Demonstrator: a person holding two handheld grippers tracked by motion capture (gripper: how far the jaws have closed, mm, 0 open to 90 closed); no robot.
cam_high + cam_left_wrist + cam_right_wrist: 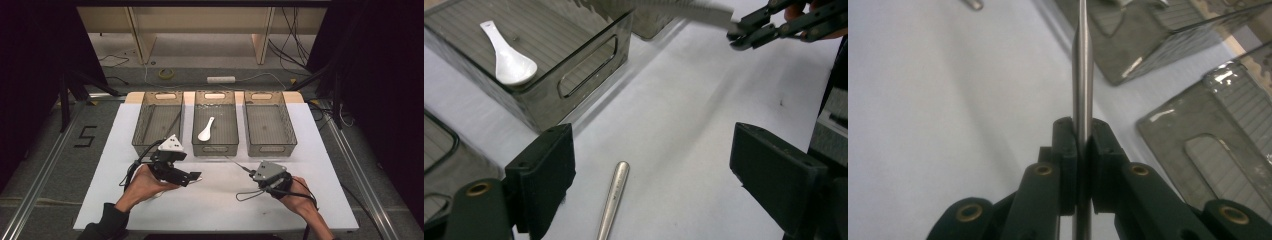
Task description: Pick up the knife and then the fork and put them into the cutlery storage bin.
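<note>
My left gripper (194, 176) (654, 160) hovers low over the white table, open. A slim metal utensil handle (614, 197) lies on the table between its jaws, untouched. My right gripper (249, 171) (1082, 127) is shut on a thin metal knife (1082, 70). The knife (227, 158) points away toward the middle bin, and its flat blade (694, 10) shows in the left gripper view, where the right gripper (744, 35) holds it. A white ceramic spoon (205, 130) (509, 62) lies inside the middle bin (215, 149).
Three clear grey bins stand in a row at the back of the white table (210, 205): the left bin (138, 131), the middle one and the right bin (272, 149). The side bins look empty. Cables and a tape roll (166, 73) lie on the floor beyond.
</note>
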